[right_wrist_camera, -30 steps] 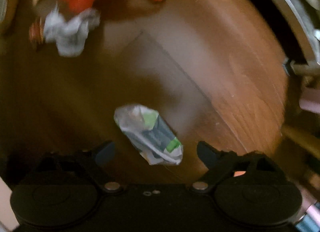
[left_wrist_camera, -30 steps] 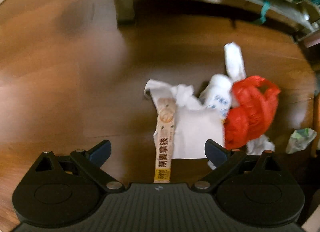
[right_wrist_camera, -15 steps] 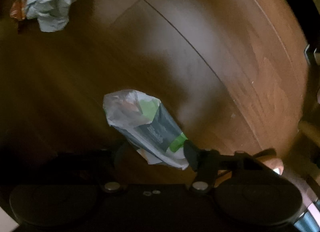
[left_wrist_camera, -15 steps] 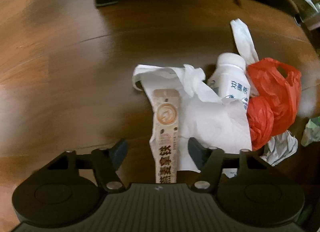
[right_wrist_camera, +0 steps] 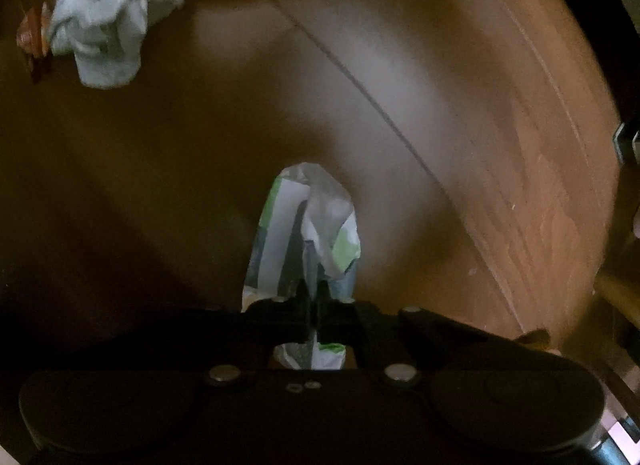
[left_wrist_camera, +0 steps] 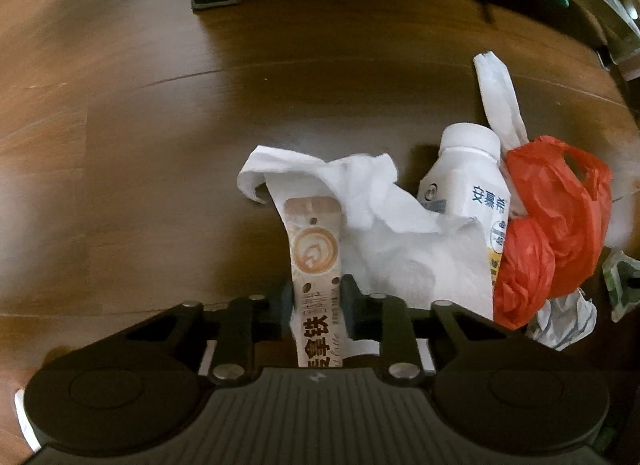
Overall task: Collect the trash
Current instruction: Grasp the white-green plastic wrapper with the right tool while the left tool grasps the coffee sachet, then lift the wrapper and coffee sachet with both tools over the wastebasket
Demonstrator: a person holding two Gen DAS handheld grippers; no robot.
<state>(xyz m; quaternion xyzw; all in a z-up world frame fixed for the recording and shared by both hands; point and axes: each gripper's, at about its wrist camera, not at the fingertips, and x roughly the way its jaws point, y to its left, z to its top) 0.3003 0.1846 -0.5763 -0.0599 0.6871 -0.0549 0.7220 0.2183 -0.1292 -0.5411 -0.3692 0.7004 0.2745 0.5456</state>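
Wood floor [left_wrist_camera: 120, 145]. Left gripper [left_wrist_camera: 316, 301] just closed on latte sachet [left_wrist_camera: 316, 261] printed "拿铁"; bottle [left_wrist_camera: 472, 193] reads "安慕希". Right gripper [right_wrist_camera: 314, 301] clamps wrapper [right_wrist_camera: 308, 233].

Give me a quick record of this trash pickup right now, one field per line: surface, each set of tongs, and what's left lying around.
surface: wooden floor
left tongs: just closed on the coffee sachet
right tongs: just closed on the green and white wrapper
left lying: white tissue, white bottle, red plastic bag, crumpled paper
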